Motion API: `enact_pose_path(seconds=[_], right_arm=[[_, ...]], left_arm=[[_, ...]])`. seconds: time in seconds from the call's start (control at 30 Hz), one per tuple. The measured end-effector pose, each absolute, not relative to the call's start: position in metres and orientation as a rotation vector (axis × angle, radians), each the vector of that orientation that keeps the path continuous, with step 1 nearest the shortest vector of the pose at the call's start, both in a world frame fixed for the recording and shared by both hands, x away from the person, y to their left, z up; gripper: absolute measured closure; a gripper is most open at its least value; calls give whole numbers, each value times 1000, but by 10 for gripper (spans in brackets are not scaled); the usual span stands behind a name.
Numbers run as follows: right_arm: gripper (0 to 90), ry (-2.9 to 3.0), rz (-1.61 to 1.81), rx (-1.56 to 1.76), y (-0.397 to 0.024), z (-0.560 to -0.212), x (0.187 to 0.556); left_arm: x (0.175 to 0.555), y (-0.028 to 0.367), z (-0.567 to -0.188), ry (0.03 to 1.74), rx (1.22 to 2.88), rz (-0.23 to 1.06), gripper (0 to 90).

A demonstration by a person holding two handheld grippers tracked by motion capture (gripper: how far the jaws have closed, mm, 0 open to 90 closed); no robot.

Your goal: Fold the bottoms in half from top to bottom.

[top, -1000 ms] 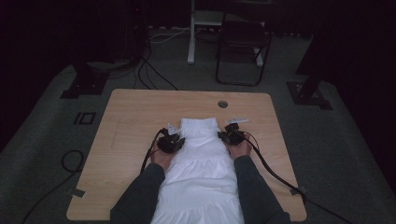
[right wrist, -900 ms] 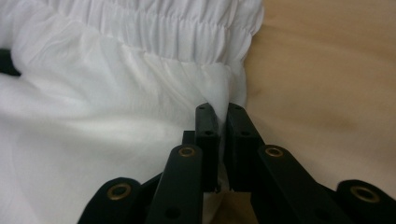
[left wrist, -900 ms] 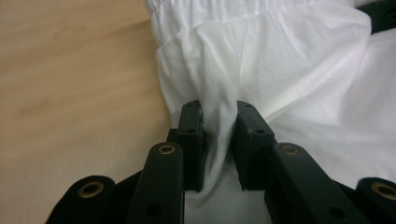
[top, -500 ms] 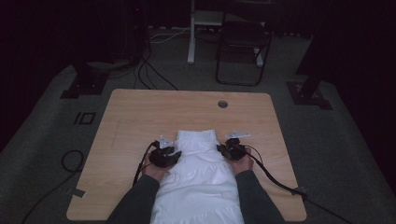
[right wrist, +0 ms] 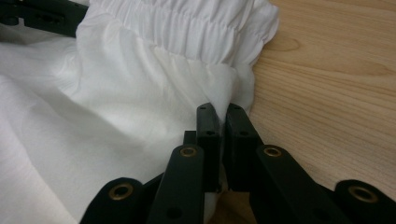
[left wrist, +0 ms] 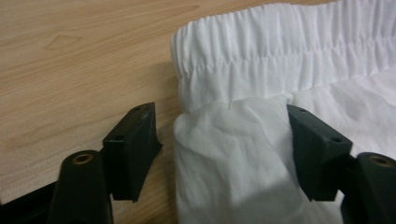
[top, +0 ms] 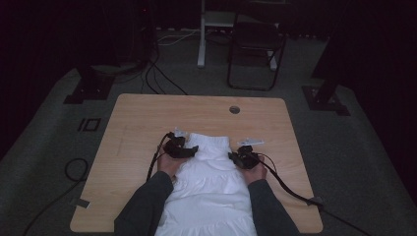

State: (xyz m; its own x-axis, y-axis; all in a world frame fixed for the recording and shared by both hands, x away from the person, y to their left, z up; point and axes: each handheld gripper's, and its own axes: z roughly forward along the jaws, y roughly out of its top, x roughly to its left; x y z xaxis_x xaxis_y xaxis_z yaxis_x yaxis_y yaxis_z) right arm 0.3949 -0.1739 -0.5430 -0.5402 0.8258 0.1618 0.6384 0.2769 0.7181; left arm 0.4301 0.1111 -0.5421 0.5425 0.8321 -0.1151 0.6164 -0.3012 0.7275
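Note:
A white garment (top: 209, 177) with a gathered elastic waistband (left wrist: 280, 51) lies on the wooden table (top: 142, 118), and its lower part hangs over the near edge. My left gripper (top: 188, 150) is at the garment's left side, just below the waistband. It is open (left wrist: 217, 114), with a raised fold of cloth between its wide-apart jaws. My right gripper (top: 235, 157) is at the garment's right edge and is shut (right wrist: 218, 109) on the cloth (right wrist: 140, 93) just under the waistband.
A round cable hole (top: 234, 109) sits in the table's far right part. Bare wood lies to the left, the right and beyond the garment. A cable (top: 290, 189) trails from the right gripper over the table's right corner. A chair (top: 255, 49) stands on the floor behind.
Both grippers drew the garment toward the person. The left gripper has since shifted forward a little along the garment's left side.

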Motion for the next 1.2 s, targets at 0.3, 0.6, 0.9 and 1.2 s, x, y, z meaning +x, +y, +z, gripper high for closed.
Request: enact_pose_path(seconds=[0.3, 0.6, 0.9, 1.2], right_arm=[[570, 2310, 1216, 1380, -186, -529, 406], [218, 2365, 1139, 1297, -162, -525, 430], [410, 2384, 987, 1322, -146, -534, 429], [761, 2414, 1017, 1372, -145, -532, 427]], left_arm=[[424, 108, -543, 1108, 2077, 409, 391], [424, 107, -543, 1106, 2075, 407, 391], [418, 101, -540, 1104, 2105, 389, 402], [416, 95, -536, 1095, 2132, 329, 737]])
